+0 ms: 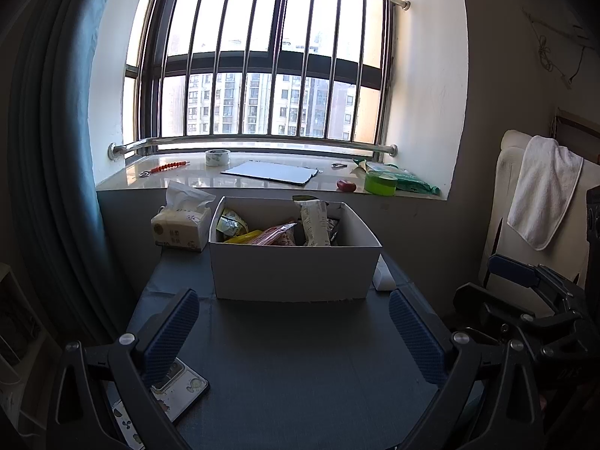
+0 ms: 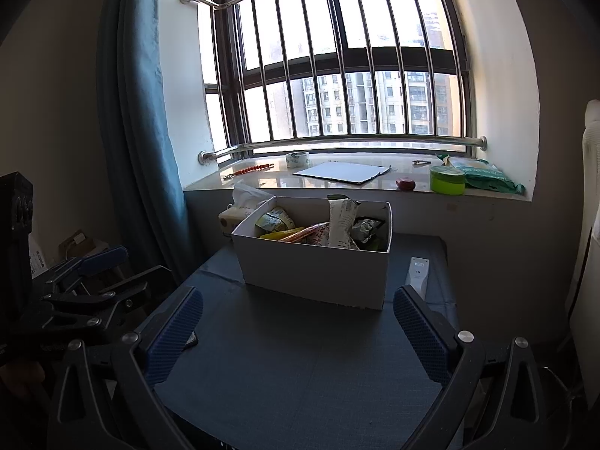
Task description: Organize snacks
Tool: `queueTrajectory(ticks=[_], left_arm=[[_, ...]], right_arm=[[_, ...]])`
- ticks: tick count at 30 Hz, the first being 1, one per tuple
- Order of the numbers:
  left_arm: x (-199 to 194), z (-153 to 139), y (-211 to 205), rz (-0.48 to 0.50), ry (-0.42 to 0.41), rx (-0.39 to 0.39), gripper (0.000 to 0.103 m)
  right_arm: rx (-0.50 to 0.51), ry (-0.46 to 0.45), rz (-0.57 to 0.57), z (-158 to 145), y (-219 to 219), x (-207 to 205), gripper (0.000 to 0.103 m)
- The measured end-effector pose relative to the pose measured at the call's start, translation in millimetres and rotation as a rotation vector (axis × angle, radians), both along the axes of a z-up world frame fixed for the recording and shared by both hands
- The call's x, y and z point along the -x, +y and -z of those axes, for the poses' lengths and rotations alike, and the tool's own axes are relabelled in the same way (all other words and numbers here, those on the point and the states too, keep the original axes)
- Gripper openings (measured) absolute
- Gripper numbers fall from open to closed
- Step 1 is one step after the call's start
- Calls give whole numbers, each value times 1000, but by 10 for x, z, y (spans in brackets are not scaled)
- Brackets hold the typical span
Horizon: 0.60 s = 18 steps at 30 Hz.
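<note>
On the table: white rectangular cardboard box (image 1: 294, 272), open-topped, standing on the dark blue-grey tablecloth (image 1: 300, 356) toward the window side.
Inside the box: snack packets (image 1: 277, 227) heaped together; tall pale wrapped pack (image 2: 342, 223) upright near the middle, yellow and red-orange flat packets leaning at the left, a crumpled dark wrapper (image 2: 365, 229) at the right.
Left of the box: beige soft tissue pack (image 1: 180, 227), white tissue sticking up, just beside the box wall.
Right of the box: white slim remote control (image 2: 417, 272) lying flat on the cloth, close to the box corner.
Near left edge of the table: phone in a patterned case (image 1: 180, 390), partly under one finger in the left wrist view.
Left gripper (image 1: 294, 335): blue ribbed fingers spread wide, empty, low over the bare cloth, short of the box.
Right gripper (image 2: 298, 333): fingers likewise spread wide, empty, over the cloth in front of the box.
On the windowsill: roll of clear tape (image 1: 217, 157), flat white board (image 1: 270, 172), lime-green round tin (image 1: 380, 183), small red object (image 1: 345, 185), green plastic bag (image 1: 407, 180).
Far right: white towel (image 1: 543, 191) draped over a pale chair back.
</note>
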State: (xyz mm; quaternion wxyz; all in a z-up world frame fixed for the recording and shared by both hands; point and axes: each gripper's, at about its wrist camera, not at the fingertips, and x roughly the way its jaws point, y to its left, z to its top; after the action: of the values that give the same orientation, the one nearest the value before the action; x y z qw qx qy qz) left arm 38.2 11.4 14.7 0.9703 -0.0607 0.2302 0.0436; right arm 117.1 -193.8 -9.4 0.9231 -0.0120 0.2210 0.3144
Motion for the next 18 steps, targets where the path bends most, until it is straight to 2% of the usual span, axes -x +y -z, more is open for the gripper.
queueTrajectory(ticks=[18], left_arm=[[0, 35, -5, 0, 5, 5, 103]], right_arm=[[4, 5, -1, 16, -2, 2, 103]])
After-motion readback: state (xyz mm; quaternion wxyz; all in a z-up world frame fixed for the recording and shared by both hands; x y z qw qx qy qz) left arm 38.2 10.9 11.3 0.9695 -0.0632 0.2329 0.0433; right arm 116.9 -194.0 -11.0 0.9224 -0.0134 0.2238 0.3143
